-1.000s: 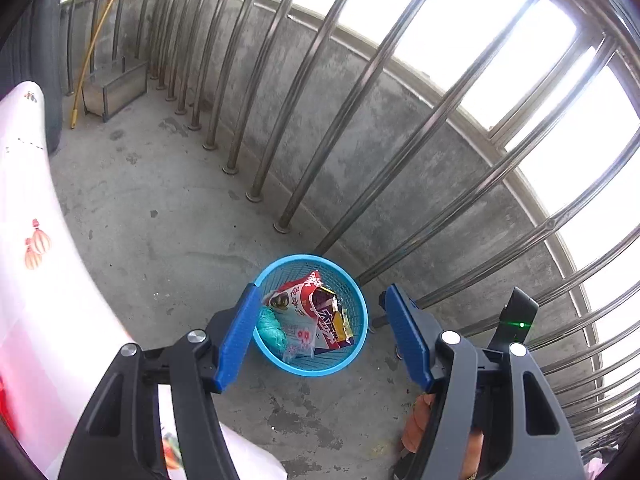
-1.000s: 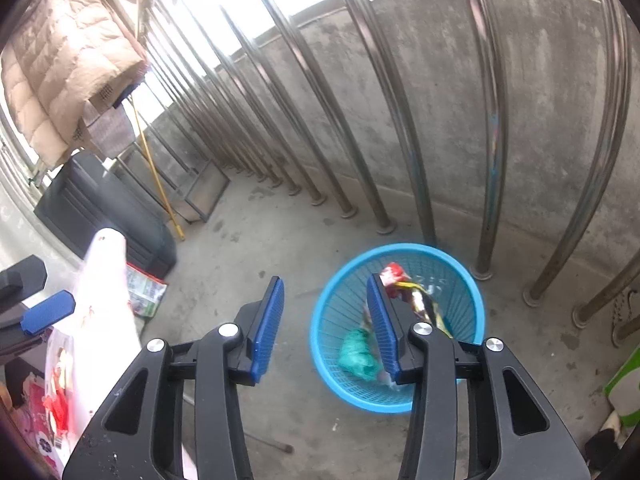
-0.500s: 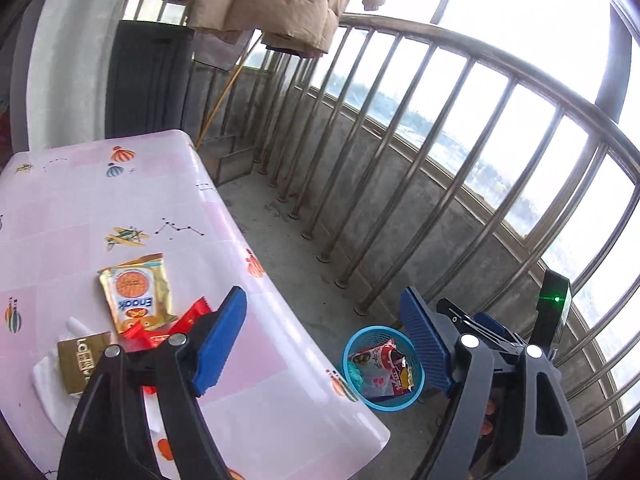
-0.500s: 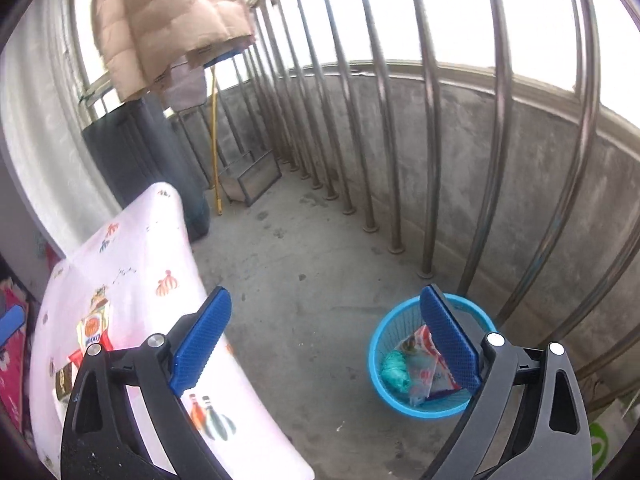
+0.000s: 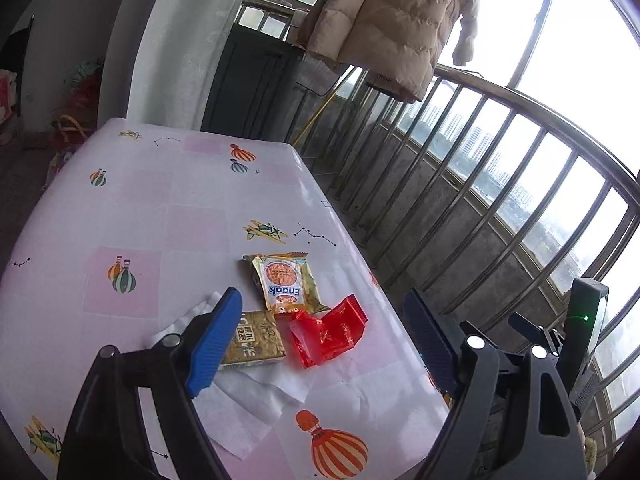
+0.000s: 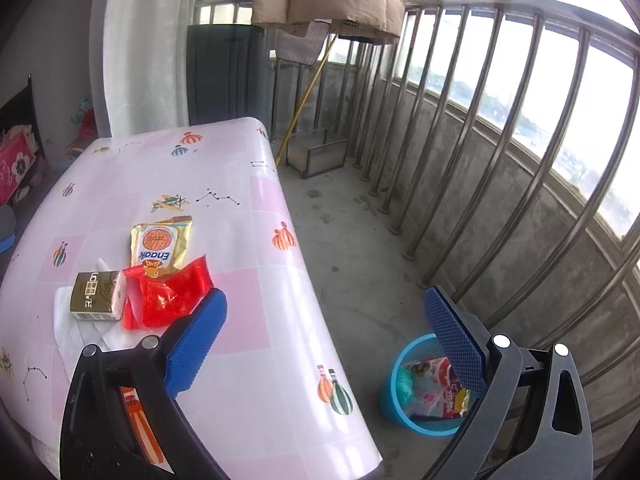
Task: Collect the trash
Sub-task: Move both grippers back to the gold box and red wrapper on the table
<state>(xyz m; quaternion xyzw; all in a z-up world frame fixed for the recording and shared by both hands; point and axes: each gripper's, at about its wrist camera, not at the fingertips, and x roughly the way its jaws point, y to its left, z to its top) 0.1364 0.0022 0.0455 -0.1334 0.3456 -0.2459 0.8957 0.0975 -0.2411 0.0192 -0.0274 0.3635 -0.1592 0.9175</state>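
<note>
On the pink table lie a gold Enaak snack packet, a crumpled red wrapper, a brown-gold tissue pack and a white tissue. My left gripper is open and empty, hovering over this trash. My right gripper is open and empty above the table's right edge. The same packet, wrapper and pack show in the right wrist view. The blue trash basket stands on the floor, holding wrappers.
A steel balcony railing with a low concrete wall runs along the right. A beige coat hangs above a dark cabinet. A dustpan and yellow broom handle stand at the far end.
Both grippers have swung up and away from the basket toward the table. The trash on the table has come into view of both cameras. Both stay open.
</note>
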